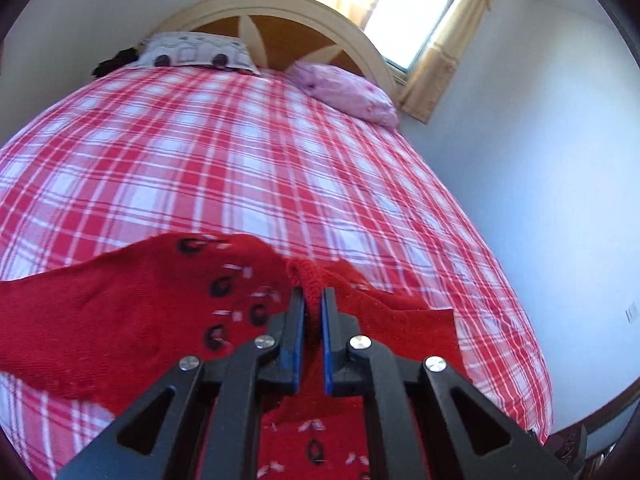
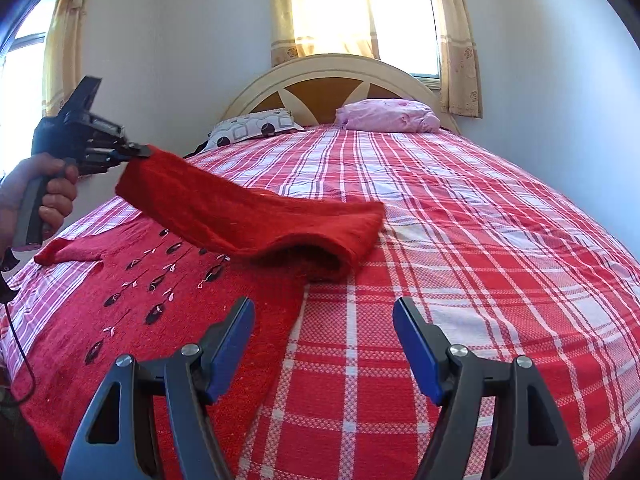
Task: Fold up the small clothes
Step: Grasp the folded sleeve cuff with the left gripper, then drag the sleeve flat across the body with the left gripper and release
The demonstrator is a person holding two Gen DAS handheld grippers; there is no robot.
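A small red knitted sweater [image 2: 132, 320] with dark embroidered flowers lies on the red-and-white plaid bed [image 2: 460, 240]. My left gripper [image 2: 142, 151], held by a hand [image 2: 48, 192], is shut on the end of one red sleeve [image 2: 248, 216] and holds it lifted above the sweater's body. In the left wrist view the blue pads [image 1: 298, 320] of my left gripper [image 1: 313, 294] pinch a fold of the red knit [image 1: 310, 276], and the sweater [image 1: 120, 312] hangs beneath. My right gripper [image 2: 324, 312] stands open over the bedspread beside the sweater's right edge, with nothing between its fingers.
At the head of the bed lie a patterned white pillow [image 2: 256, 128] and a pink pillow [image 2: 388, 116], in front of a cream arched headboard [image 2: 328, 76]. Curtained windows [image 2: 400, 20] are behind. The bedspread stretches to the right of the sweater.
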